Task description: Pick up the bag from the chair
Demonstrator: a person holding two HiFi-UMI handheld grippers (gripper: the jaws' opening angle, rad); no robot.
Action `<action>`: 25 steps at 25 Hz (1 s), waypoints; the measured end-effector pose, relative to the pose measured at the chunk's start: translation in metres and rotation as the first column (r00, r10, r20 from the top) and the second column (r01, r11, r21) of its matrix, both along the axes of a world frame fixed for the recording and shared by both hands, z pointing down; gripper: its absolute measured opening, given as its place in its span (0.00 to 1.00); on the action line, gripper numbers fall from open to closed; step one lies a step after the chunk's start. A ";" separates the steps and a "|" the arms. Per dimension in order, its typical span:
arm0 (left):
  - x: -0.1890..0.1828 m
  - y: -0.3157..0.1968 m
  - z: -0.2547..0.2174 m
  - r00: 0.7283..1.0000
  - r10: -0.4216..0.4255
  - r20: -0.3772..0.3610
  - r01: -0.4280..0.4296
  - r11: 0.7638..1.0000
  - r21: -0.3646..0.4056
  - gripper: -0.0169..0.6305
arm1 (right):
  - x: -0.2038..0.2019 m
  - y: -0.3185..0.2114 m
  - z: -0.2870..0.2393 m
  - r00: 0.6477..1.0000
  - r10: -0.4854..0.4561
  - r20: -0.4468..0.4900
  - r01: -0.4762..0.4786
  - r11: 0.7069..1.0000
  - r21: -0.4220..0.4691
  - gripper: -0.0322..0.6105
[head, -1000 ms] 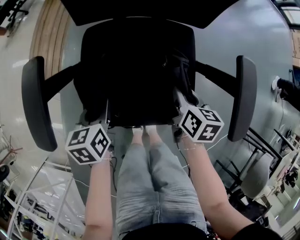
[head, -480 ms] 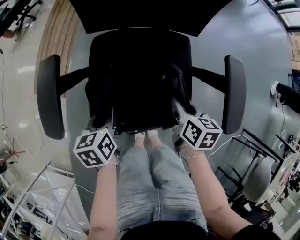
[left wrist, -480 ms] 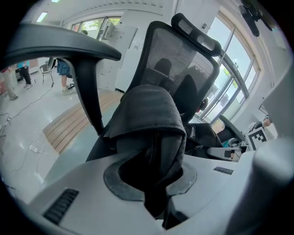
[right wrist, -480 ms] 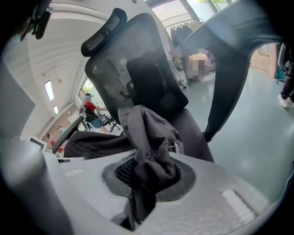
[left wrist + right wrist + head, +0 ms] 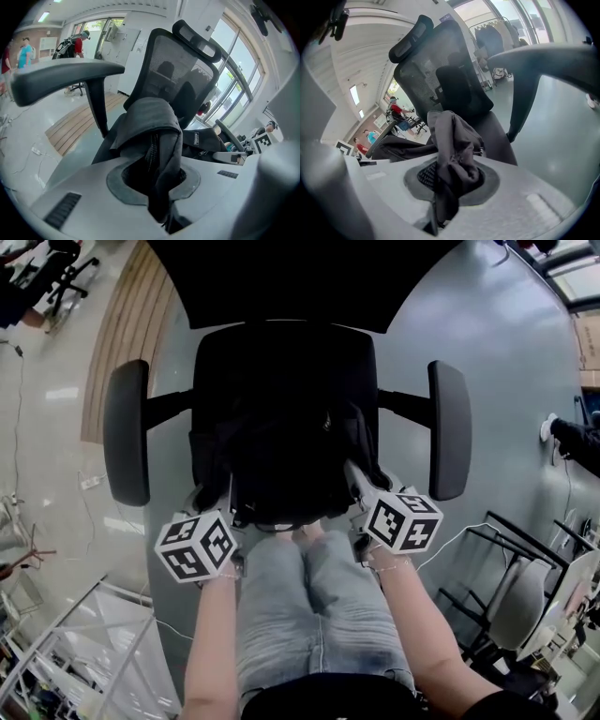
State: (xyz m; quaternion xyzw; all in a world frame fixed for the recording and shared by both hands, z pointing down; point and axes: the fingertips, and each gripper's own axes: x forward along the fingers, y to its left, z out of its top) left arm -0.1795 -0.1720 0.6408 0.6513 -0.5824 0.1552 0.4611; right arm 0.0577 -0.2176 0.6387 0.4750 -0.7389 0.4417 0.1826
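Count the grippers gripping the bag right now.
2. The left gripper is shut on the left side of the bag, the right gripper on its right side, both at the front of the chair.

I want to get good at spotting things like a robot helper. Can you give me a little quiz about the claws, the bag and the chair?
1. True or false: the left claw is shut on the black bag.
2. What is the right claw pinching? A) an armrest B) a fold of the bag's fabric C) nothing at all
3. How many armrests of the chair can you count in the head view?

Key: 1 true. 2 B. 3 two, one on each side of the seat.
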 end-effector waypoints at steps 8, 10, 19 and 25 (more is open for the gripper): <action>-0.004 0.010 -0.041 1.000 0.001 -0.017 0.000 0.999 0.043 0.13 | -0.003 0.012 -0.044 1.000 -0.011 0.011 0.011 0.999 0.037 0.16; -0.003 0.012 -0.053 1.000 0.000 -0.019 0.001 0.998 0.058 0.13 | -0.002 0.014 -0.056 1.000 -0.015 0.016 0.014 0.999 0.050 0.16; -0.006 0.008 -0.109 1.000 0.021 -0.023 -0.017 0.991 0.131 0.13 | -0.005 0.019 -0.112 0.999 -0.026 0.029 0.023 0.993 0.116 0.16; -0.003 -0.001 -0.147 0.999 0.030 -0.023 -0.025 0.982 0.187 0.13 | -0.002 0.010 -0.148 0.999 -0.028 0.043 0.020 0.984 0.176 0.16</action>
